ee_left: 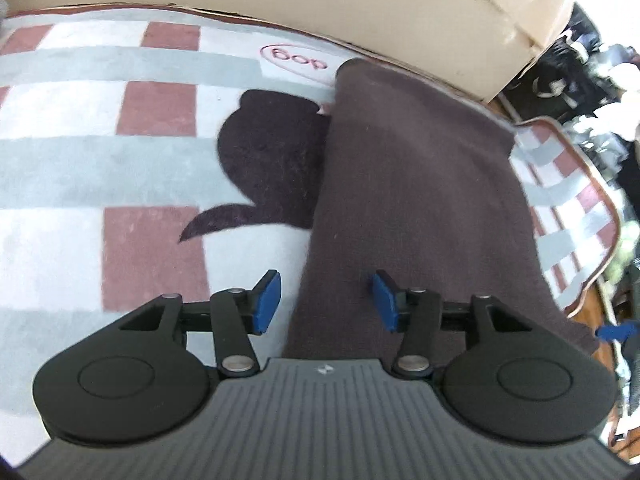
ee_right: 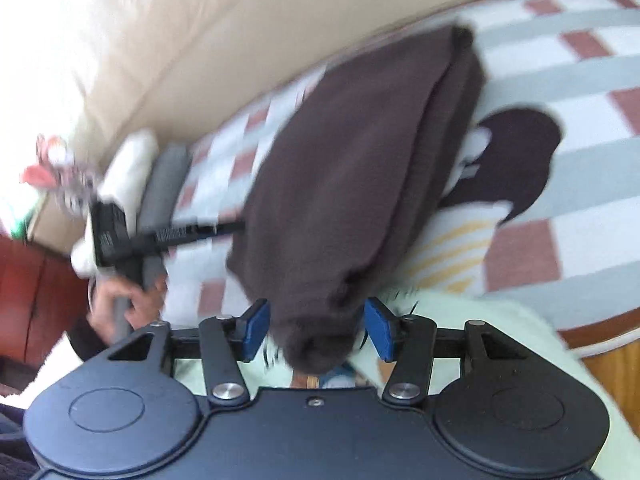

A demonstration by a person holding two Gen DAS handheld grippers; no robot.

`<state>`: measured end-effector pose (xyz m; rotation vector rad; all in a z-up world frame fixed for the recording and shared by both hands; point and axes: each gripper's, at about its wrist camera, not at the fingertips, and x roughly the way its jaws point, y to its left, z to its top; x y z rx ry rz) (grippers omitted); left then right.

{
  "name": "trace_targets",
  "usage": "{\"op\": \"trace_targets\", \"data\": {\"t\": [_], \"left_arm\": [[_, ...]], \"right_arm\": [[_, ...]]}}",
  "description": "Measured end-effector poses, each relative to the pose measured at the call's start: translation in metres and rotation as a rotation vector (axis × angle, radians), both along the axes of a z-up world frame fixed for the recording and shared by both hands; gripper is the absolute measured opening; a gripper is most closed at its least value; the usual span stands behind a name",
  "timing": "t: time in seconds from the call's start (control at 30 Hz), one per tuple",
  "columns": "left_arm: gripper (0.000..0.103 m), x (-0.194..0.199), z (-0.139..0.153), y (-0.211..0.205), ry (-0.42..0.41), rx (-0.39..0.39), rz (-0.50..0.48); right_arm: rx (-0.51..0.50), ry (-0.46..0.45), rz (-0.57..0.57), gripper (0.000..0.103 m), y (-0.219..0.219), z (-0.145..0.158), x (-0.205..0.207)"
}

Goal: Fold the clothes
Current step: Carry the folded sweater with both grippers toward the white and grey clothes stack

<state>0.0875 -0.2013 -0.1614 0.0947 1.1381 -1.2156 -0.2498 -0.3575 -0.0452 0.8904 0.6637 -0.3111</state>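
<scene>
A dark brown garment (ee_left: 420,200) lies folded into a long strip on a checked rug (ee_left: 80,160). My left gripper (ee_left: 326,300) is open, hovering over the strip's near left edge, with nothing between its blue pads. In the right wrist view the same garment (ee_right: 360,168) runs away from me. My right gripper (ee_right: 316,330) is open, its blue pads either side of the garment's bunched near end without pinching it. The left gripper's handle (ee_right: 120,236) and the hand holding it show at the left, blurred.
The rug carries a dark dog figure (ee_left: 272,160) and the word "dog". A cream sofa (ee_left: 360,8) borders the rug's far side. Dark clutter (ee_left: 580,72) lies at the right. A pale green cloth (ee_right: 500,352) lies under my right gripper.
</scene>
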Motion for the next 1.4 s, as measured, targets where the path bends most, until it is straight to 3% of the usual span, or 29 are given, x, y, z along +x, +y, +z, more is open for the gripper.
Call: {"op": "trace_targets", "data": {"t": [0.03, 0.1, 0.17, 0.27, 0.4, 0.5, 0.6, 0.67, 0.77, 1.0, 1.07, 1.1, 1.13, 1.2, 1.27, 1.33, 1.4], "left_arm": [[0.05, 0.004, -0.003, -0.003, 0.035, -0.011, -0.003], [0.051, 0.018, -0.009, -0.012, 0.167, -0.044, 0.031], [0.062, 0.024, -0.009, -0.025, 0.206, -0.07, 0.036], [0.065, 0.027, -0.016, -0.046, 0.189, -0.042, 0.017], [0.066, 0.029, -0.032, -0.048, 0.278, -0.064, 0.067], [0.064, 0.027, -0.034, -0.045, 0.303, -0.074, -0.001], [0.066, 0.028, -0.042, -0.044, 0.372, -0.14, -0.078], [0.066, 0.031, -0.047, -0.043, 0.45, -0.188, -0.073], [0.066, 0.032, -0.04, -0.04, 0.463, -0.225, -0.08], [0.066, 0.03, -0.041, -0.043, 0.436, -0.201, -0.094], [0.066, 0.028, -0.045, -0.049, 0.439, -0.17, -0.076], [0.063, 0.027, -0.047, -0.052, 0.438, -0.155, -0.064], [0.06, 0.023, -0.043, -0.052, 0.408, -0.16, -0.066], [0.041, 0.016, -0.034, -0.054, 0.346, -0.17, -0.07], [0.034, 0.008, -0.016, -0.052, 0.282, -0.208, -0.097], [0.034, 0.0, 0.005, -0.051, 0.229, -0.252, -0.124], [0.034, -0.008, 0.02, -0.049, 0.192, -0.287, -0.152]], "right_arm": [[-0.018, -0.016, -0.022, 0.072, -0.005, 0.001, 0.003], [-0.055, -0.038, -0.059, 0.079, -0.017, 0.002, 0.011], [-0.073, -0.025, -0.1, 0.079, -0.033, -0.007, 0.028], [-0.084, 0.012, -0.168, 0.079, -0.058, -0.025, 0.054], [-0.032, 0.059, -0.209, 0.079, -0.079, -0.052, 0.065], [0.011, 0.075, -0.214, 0.079, -0.088, -0.067, 0.063], [0.062, 0.051, -0.222, 0.079, -0.095, -0.08, 0.059], [0.097, 0.033, -0.233, 0.079, -0.099, -0.09, 0.058], [0.163, 0.019, -0.25, 0.079, -0.109, -0.104, 0.066], [0.147, -0.001, -0.207, 0.081, -0.119, -0.106, 0.09], [0.144, -0.012, -0.196, 0.073, -0.126, -0.106, 0.099], [0.136, -0.018, -0.188, 0.058, -0.129, -0.105, 0.104], [0.124, -0.025, -0.172, 0.05, -0.13, -0.102, 0.107], [0.017, -0.013, -0.131, 0.044, -0.12, -0.082, 0.115], [-0.121, -0.017, -0.073, 0.041, -0.101, -0.055, 0.121], [-0.229, -0.038, -0.032, 0.04, -0.08, -0.029, 0.123], [-0.258, -0.019, -0.037, 0.04, -0.07, -0.017, 0.122]]}}
